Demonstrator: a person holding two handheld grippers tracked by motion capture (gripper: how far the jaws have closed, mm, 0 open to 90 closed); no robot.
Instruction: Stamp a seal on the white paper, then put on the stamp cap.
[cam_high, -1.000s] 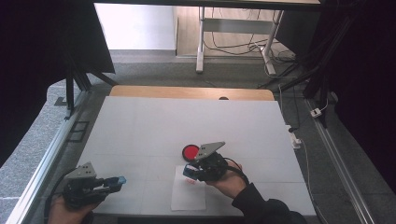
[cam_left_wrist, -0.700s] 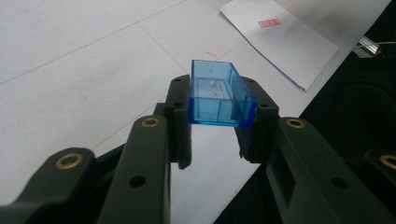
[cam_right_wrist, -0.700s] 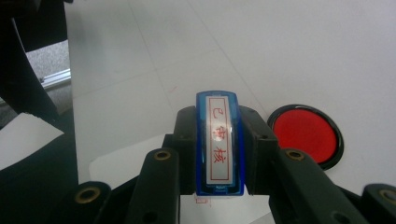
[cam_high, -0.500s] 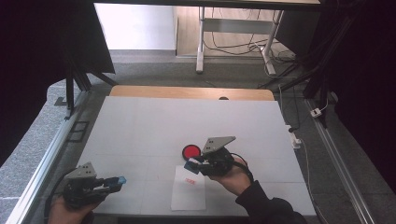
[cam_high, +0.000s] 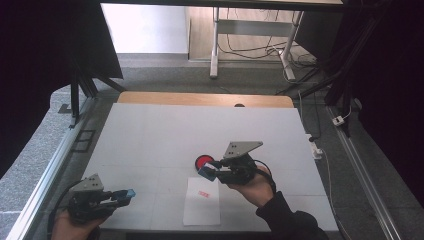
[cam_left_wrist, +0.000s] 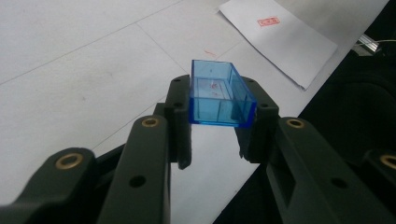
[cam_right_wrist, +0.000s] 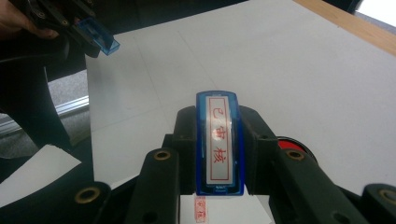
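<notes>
- The right gripper (cam_high: 209, 170) has its jaws clenched on a blue stamp (cam_right_wrist: 218, 140), held above the tabletop (cam_high: 165, 135) with its long axis running out along the jaws.
- The left gripper (cam_high: 129, 194), jaws clamped on the stamp's clear blue cap (cam_left_wrist: 219, 95), sits at the near left edge, well apart from the stamp.
- Judged next: cap and stamp must meet, so the cap's open side must face the stamp's printing face.
- A sheet of paper (cam_high: 202, 202) bearing a red imprint (cam_high: 203, 193) lies between the hands; a red ink pad (cam_high: 202, 161) sits just beyond the stamp. Nothing blocks the path.
</notes>
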